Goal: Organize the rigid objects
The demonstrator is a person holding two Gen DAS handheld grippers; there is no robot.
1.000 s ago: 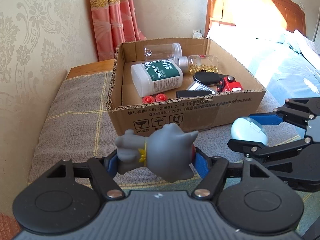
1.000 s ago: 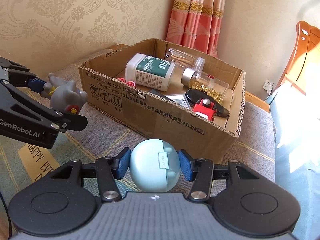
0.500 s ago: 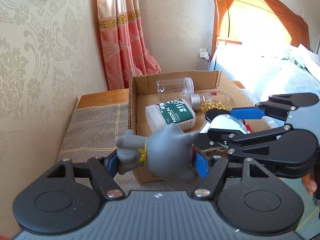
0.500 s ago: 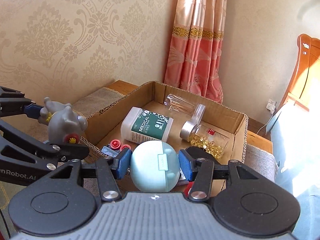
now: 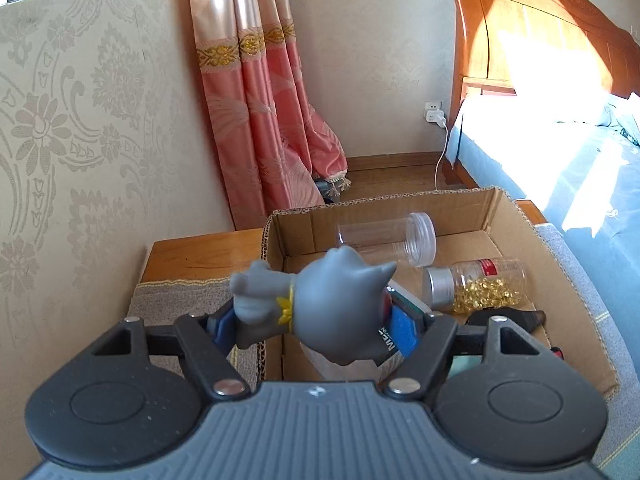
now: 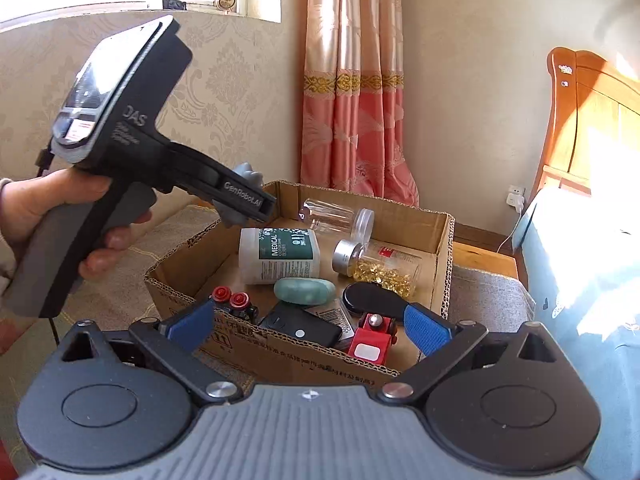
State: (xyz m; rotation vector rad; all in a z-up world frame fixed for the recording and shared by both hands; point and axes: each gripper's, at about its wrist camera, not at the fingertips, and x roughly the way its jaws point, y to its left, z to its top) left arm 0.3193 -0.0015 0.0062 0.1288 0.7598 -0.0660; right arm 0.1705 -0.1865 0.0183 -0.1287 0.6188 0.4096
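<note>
Cardboard box (image 6: pixel 436 240) already holds the green case (image 6: pixel 305 291); right gripper (image 6: pixel 308 326) gapes empty, left gripper (image 5: pixel 316 322) clamps the grey toy (image 5: pixel 320 312) above it.

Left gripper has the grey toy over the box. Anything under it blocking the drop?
Likely yes. The grey cat figure in the left gripper hangs over the cardboard box's left side, where the white MEDICAL bottle lies below it; nothing else intervenes.
</note>
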